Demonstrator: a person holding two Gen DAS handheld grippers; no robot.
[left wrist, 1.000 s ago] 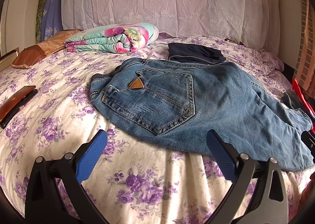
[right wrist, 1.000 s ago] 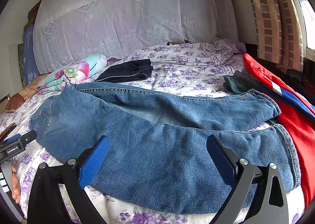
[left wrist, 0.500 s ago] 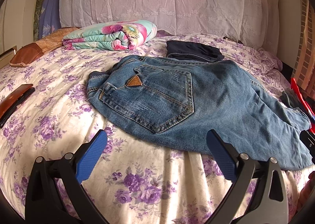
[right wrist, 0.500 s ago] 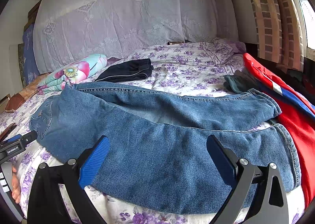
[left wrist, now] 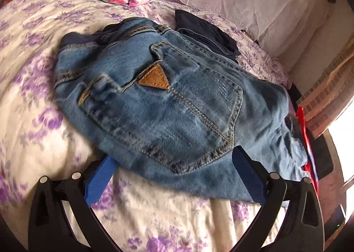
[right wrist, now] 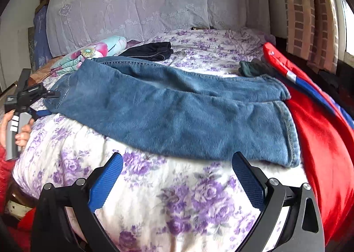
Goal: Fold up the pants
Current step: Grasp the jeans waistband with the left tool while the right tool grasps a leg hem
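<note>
1. we see the jeans (left wrist: pixel 168 106) lying flat across the flowered bedspread (left wrist: pixel 33 106), waist end near our left gripper (left wrist: pixel 174 176), legs stretching toward the red garment (right wrist: pixel 320 141).
2. our left gripper is spread wide, its blue pads at the denim's near edge, gripping nothing.
3. our right gripper (right wrist: pixel 177 176) is likewise released, just short of the trouser legs.
4. a tan triangular patch (left wrist: pixel 154 78) sits on the back pocket; we cannot read its writing.
</note>
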